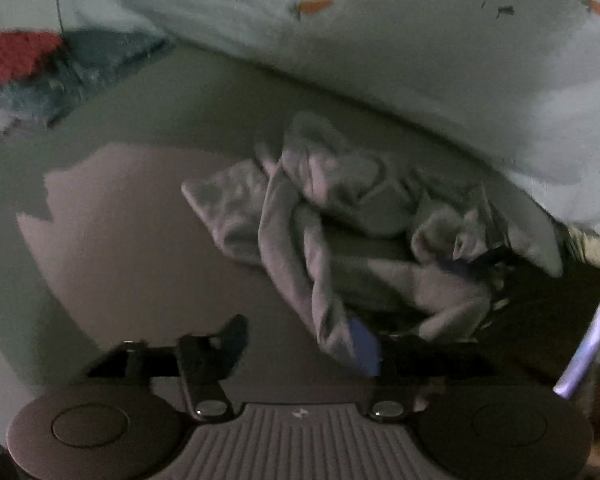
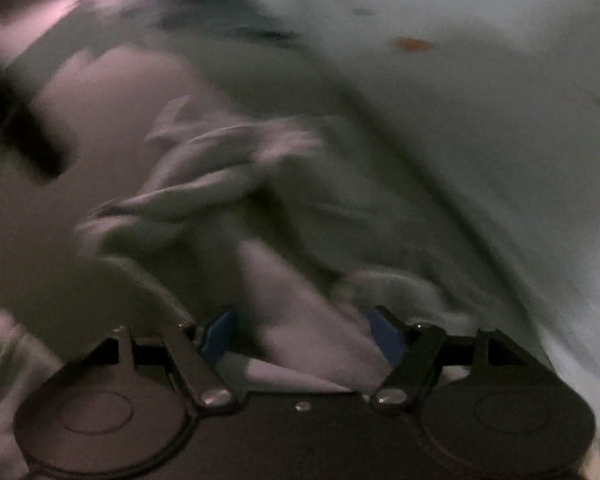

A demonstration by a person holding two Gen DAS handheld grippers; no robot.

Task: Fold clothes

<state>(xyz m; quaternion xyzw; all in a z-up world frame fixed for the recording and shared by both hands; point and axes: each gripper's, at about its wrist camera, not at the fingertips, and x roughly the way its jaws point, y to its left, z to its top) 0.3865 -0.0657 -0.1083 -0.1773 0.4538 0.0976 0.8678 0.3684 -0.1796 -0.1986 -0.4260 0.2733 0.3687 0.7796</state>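
A crumpled pale grey garment (image 1: 324, 208) lies bunched on the bed sheet (image 1: 132, 248) in dim light. In the left wrist view my left gripper (image 1: 300, 340) is open at the bottom. A hanging fold of the garment rests against its blue right pad (image 1: 364, 346), and the dark left finger (image 1: 230, 340) is bare. The right wrist view is badly blurred. There the same garment (image 2: 228, 184) spreads ahead, and my right gripper (image 2: 302, 338) stands open, its blue pads (image 2: 220, 336) wide apart, with loose pale cloth lying between them.
A white duvet (image 1: 400, 72) with small orange prints is heaped along the back and right. A red and teal fluffy blanket (image 1: 40, 68) lies at the far left. A dark object (image 1: 540, 320) sits by the garment's right end. A dark bar (image 2: 24, 136) crosses the right view's left edge.
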